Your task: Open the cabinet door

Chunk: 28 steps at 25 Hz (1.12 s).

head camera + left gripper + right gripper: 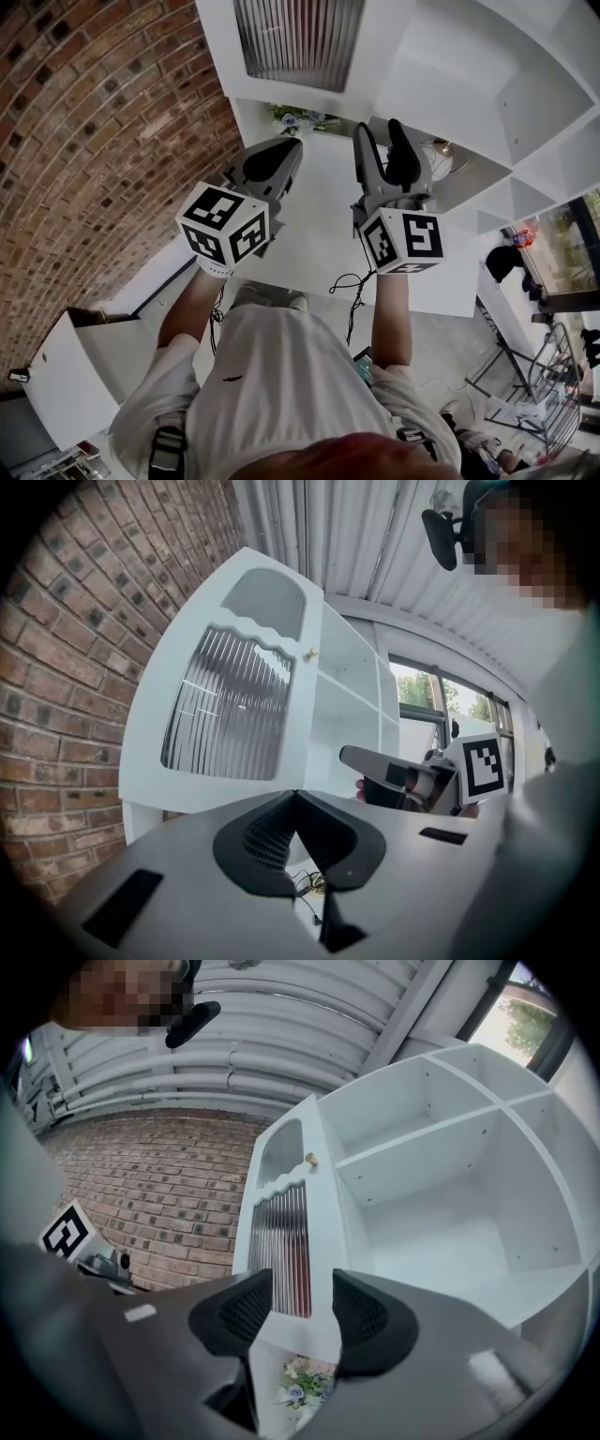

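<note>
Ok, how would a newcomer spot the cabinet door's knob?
Find the white cabinet against the brick wall. Its door has a ribbed glass panel. The knob is the small gold ball on the door's edge nearest the open shelves; everything around it is white.

Cabinet door (286,1232): white, with a ribbed glass panel under scalloped trim and an arched panel above. Small brass knob (310,1159) near its free edge. Door upright, swung wide open. White cabinet (441,1194) beside it, inner shelf compartments exposed.
</note>
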Tool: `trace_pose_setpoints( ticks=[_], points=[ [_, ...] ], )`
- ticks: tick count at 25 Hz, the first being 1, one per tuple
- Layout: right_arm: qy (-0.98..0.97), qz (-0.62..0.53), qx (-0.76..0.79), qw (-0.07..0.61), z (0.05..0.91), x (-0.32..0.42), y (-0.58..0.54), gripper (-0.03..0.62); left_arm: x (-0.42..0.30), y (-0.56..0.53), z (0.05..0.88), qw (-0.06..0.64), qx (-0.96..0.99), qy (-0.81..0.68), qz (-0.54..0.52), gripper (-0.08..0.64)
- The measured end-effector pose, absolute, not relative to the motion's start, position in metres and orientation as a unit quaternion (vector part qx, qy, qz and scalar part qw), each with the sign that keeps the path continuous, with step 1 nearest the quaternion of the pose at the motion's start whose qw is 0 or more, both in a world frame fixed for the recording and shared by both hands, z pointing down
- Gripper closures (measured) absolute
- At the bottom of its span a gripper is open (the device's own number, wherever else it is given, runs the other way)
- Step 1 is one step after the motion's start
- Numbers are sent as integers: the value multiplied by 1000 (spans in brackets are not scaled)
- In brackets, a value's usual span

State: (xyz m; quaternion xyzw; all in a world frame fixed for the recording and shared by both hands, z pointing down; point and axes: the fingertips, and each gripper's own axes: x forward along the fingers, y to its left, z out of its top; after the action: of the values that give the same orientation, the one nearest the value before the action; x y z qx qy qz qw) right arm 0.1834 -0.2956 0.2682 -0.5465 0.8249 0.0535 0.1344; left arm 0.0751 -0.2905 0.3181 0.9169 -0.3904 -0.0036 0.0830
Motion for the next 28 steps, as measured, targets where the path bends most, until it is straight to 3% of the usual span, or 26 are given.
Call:
trace_pose_setpoints(
  ticks=[28],
  points=[
    [829,45,-546,111,257,189,-373,319,85,-335,306,82,914,-397,-9,551]
  ],
)
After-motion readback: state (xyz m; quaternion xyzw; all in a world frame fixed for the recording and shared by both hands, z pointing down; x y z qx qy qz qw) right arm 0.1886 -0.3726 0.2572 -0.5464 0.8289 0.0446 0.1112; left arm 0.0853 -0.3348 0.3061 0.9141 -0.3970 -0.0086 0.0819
